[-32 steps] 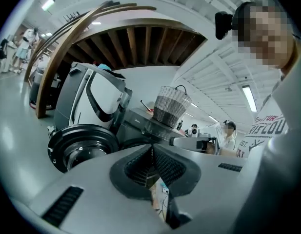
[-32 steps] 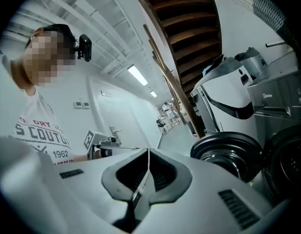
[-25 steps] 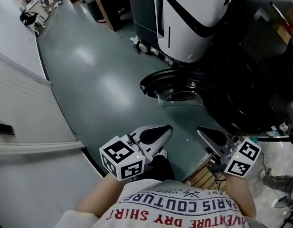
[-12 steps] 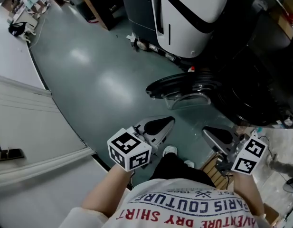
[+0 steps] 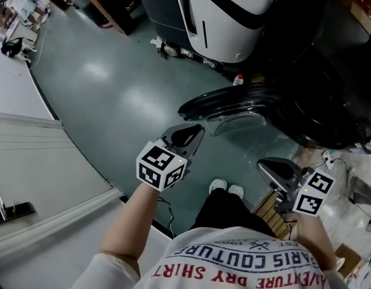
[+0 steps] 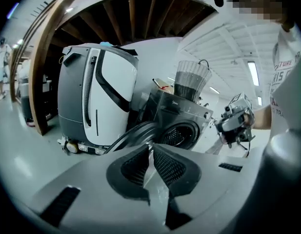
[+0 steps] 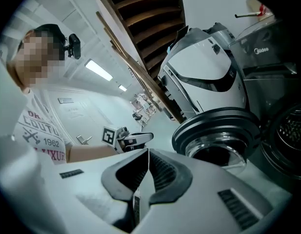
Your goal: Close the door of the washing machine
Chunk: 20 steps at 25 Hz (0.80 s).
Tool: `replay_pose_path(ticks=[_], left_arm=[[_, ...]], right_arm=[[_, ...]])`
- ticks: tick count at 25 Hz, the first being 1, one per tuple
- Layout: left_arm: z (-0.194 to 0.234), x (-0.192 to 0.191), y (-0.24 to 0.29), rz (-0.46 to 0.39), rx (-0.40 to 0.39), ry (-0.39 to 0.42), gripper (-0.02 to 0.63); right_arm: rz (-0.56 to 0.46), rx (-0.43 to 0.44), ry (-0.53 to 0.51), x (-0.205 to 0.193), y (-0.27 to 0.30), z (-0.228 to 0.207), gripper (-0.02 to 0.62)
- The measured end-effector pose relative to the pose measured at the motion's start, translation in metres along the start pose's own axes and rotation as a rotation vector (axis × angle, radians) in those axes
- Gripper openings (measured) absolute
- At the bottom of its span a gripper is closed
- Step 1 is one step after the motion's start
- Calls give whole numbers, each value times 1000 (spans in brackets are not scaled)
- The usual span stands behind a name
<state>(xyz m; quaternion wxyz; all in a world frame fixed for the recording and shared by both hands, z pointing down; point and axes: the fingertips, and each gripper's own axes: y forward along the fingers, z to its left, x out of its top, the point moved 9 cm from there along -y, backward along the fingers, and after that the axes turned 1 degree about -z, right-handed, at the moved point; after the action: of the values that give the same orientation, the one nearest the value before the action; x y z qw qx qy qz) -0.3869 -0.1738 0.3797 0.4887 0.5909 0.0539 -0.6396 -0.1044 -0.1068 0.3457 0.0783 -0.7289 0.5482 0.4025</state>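
The dark washing machine (image 5: 329,95) stands at the right with its round door (image 5: 224,104) swung open, black ring and clear glass bowl facing me. My left gripper (image 5: 196,131) is shut and empty, its tips just short of the door's near rim. In the left gripper view the door (image 6: 135,133) shows edge-on beyond the shut gripper (image 6: 150,151), with the drum opening (image 6: 182,133) behind. My right gripper (image 5: 266,164) hangs lower right, shut on nothing; in its own view the gripper (image 7: 148,152) points at the door (image 7: 216,130).
A large white and grey machine (image 5: 227,17) stands behind the door. A small red-capped bottle (image 5: 237,79) sits on the floor by it. Wooden slats (image 5: 274,212) lie by my shoes (image 5: 227,189). A white panel (image 5: 35,161) runs along the left.
My left gripper has moved forward and up the picture, close to the open door's rim. The right gripper has sunk a little. The door has not moved.
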Motion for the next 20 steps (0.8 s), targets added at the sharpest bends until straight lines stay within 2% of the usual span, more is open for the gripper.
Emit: replay_pose_path(ticks=[5, 8, 11, 15, 20], left_arm=[[45, -4, 21, 75, 38, 88, 38], [65, -7, 29, 136, 13, 125, 164], [81, -10, 37, 205, -15, 206, 214], [95, -21, 50, 309, -80, 314, 312], [111, -38, 77, 415, -92, 416, 345]], right_arm=[[3, -12, -27, 9, 1, -6, 23], [12, -27, -7, 6, -1, -9, 23], [20, -39, 15, 1, 0, -12, 23], [43, -46, 30, -8, 2, -15, 23], [58, -63, 63, -20, -4, -22, 23]])
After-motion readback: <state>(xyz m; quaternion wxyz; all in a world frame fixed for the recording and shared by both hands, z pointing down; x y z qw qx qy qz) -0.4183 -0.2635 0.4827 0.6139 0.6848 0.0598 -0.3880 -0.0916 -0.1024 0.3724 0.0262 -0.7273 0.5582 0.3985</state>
